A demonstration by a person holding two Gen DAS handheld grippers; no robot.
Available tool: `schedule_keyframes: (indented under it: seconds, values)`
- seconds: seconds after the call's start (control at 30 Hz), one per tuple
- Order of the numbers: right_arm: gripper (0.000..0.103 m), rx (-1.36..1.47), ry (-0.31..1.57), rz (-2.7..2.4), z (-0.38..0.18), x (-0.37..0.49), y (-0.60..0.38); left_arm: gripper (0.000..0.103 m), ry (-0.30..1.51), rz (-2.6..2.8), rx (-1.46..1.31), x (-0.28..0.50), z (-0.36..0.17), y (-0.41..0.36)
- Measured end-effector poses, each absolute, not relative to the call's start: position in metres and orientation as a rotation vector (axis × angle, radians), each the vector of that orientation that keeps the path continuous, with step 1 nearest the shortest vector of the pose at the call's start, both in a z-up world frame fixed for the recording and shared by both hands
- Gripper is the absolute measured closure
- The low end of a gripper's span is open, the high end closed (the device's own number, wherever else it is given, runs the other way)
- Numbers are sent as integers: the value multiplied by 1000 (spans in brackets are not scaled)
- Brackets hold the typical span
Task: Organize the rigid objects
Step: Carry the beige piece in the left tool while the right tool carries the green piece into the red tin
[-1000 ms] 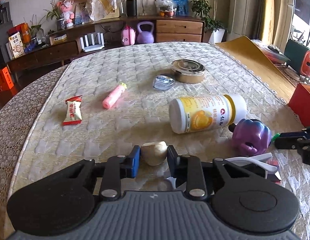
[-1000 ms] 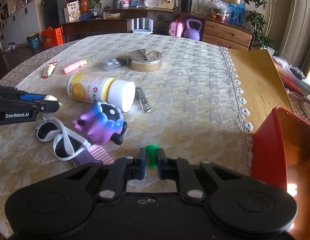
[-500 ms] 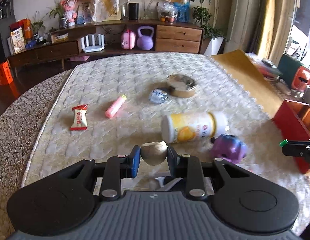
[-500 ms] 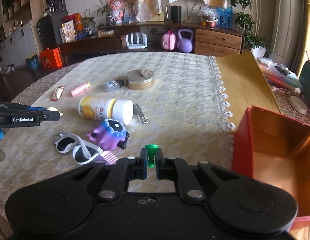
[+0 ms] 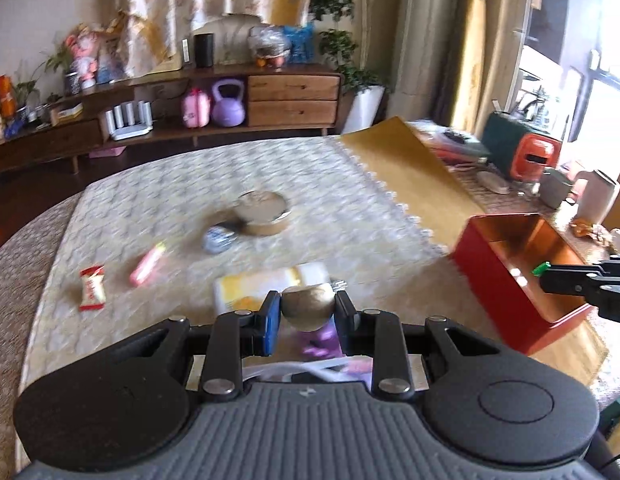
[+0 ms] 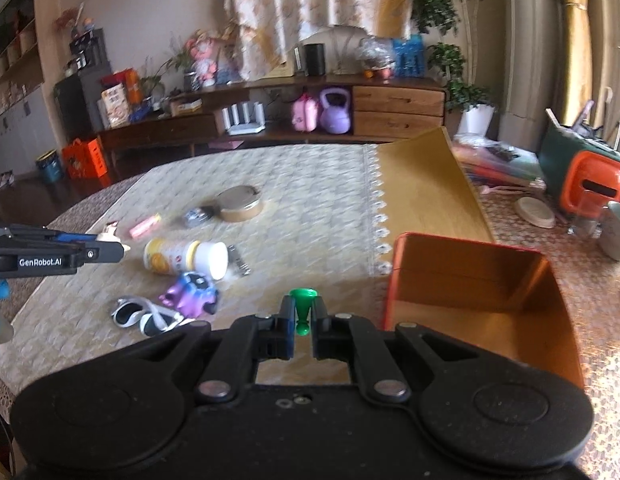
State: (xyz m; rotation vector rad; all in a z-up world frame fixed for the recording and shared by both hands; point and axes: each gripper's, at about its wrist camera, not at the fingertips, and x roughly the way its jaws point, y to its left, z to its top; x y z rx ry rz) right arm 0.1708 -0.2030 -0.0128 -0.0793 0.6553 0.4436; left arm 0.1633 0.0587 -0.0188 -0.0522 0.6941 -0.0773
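- We see the left gripper (image 5: 308,311) with its jaws a little apart, clamped on a rounded beige stone-like piece (image 5: 307,307) that fills the gap between the pads and hangs clear of the surface (image 5: 330,216).
- We see the right gripper (image 6: 303,312) with its jaws nearly together, pinching a small green peg (image 6: 302,309) by its thin stem, the wider head standing above the pads.
- In the left wrist view that peg sits over the open red box (image 5: 510,268) at the cloth's edge.
- On the surface lie a yellow bottle (image 6: 185,258) on its side, a purple toy (image 6: 191,294), white sunglasses (image 6: 143,316), a nail clipper (image 6: 239,264), a pink tube (image 5: 146,266), a wrapped sweet (image 5: 91,288) and a round tin (image 5: 263,214).
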Motion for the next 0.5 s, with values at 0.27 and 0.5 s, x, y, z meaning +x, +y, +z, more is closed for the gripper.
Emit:
schedule_keyframes:
  seconds: [0.27, 0.5]
  values:
    - [96, -50, 648, 370, -10, 176, -246, 75, 689, -185, -15, 186, -10, -3]
    - [96, -37, 658, 313, -15, 185, -279, 75, 721, -255, 17, 212, -17, -56]
